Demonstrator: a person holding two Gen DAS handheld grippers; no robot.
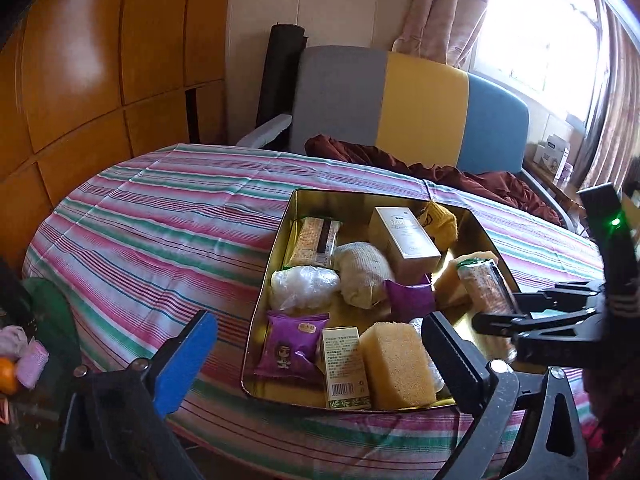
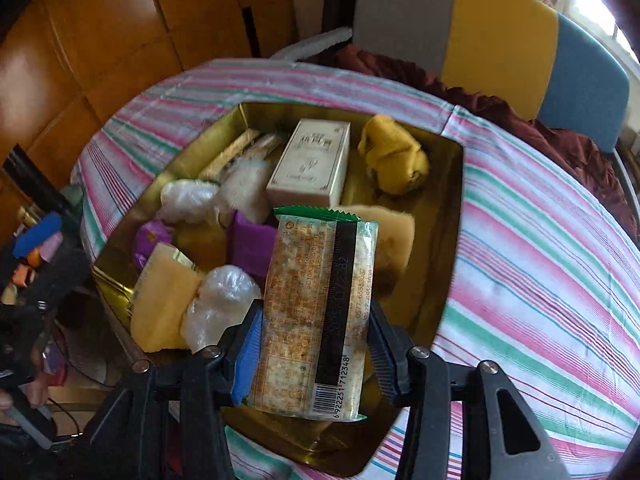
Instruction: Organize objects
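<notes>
While left fingers [image 1: 316, 356] gape empty, right fingers [image 2: 316, 344] around snack bar [image 2: 316, 312], barcode 6922251712348.

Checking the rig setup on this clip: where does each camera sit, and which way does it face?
Left wrist: on the left gripper, looking down across the gold tin; its own fingers stand wide and empty, and the right gripper enters from the right.
Right wrist: on the right gripper, looking steeply down over the tin; its fingers clamp a snack packet.
Shared: tin, striped cloth, white box, the held packet.
</notes>
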